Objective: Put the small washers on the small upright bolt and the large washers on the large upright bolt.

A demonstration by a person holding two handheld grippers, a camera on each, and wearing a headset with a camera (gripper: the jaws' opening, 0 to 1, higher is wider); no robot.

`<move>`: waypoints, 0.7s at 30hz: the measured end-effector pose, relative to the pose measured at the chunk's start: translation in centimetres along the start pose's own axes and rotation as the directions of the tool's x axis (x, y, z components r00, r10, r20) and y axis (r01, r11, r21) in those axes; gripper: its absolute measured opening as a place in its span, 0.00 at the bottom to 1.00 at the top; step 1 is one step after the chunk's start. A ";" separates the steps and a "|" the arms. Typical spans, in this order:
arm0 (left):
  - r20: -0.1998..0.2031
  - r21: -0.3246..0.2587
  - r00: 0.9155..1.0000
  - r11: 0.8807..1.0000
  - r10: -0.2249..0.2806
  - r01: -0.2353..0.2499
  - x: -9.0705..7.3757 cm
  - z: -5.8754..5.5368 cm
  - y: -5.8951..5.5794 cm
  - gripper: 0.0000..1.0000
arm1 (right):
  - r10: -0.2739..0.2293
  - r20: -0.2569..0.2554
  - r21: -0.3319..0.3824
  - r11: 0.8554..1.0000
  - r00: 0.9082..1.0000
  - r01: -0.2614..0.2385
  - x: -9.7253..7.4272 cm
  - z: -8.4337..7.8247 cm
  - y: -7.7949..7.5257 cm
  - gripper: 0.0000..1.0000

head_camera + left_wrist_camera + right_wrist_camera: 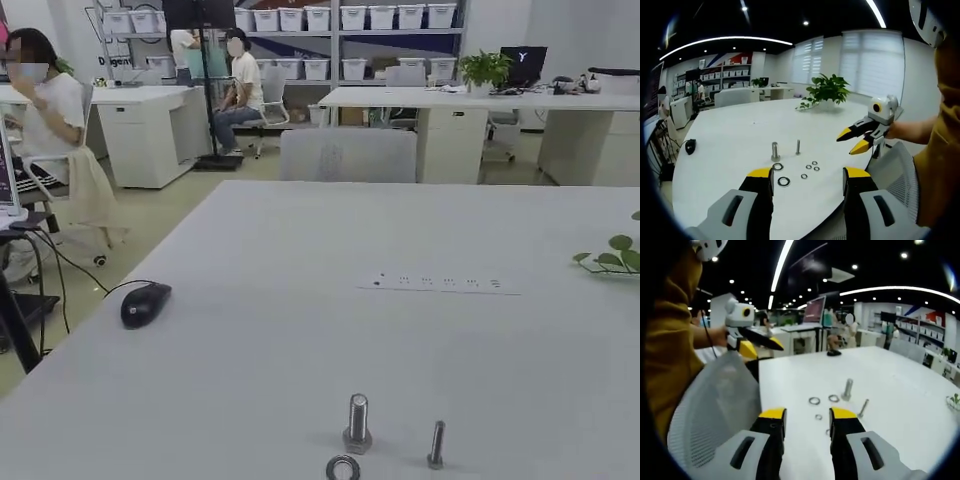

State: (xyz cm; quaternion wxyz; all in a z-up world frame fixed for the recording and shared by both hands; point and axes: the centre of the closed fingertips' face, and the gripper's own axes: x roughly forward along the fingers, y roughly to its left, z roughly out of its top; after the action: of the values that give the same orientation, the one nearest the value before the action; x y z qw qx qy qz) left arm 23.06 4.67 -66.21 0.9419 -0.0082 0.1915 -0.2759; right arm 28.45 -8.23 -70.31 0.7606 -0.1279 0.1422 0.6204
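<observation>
On the white table [300, 330] the large bolt [357, 422] [775, 151] [847, 389] stands upright, with the thinner small bolt [437, 444] [798, 146] [863, 408] upright beside it. Two large washers [778, 166] [784, 181] lie flat in front of the large bolt. Several small washers [812, 167] lie in front of the small bolt. My left gripper [808, 175] [762, 347] is open and holds nothing, off the table's near edge. My right gripper [807, 415] [852, 140] is also open and holds nothing, at the same edge, well short of the washers.
A black mouse [145, 303] lies at the table's left edge, and a white power strip [440, 284] lies across the middle. A potted plant [827, 90] stands at the far right. A grey mesh chair back [720, 400] is under the grippers. People sit at desks beyond.
</observation>
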 end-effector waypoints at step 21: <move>-0.012 -0.030 1.000 0.999 0.029 -0.029 -0.2 -0.9 0.6 0.55 | 0.028 -0.061 -0.002 1.000 0.998 -0.028 0.8 -1.3 -0.1 0.35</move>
State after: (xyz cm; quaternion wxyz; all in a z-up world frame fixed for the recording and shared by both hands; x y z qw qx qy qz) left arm 22.87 5.34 -67.01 0.9444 -0.0179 0.2013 -0.2595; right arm 28.64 -8.02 -71.79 0.7470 -0.1461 0.1663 0.6269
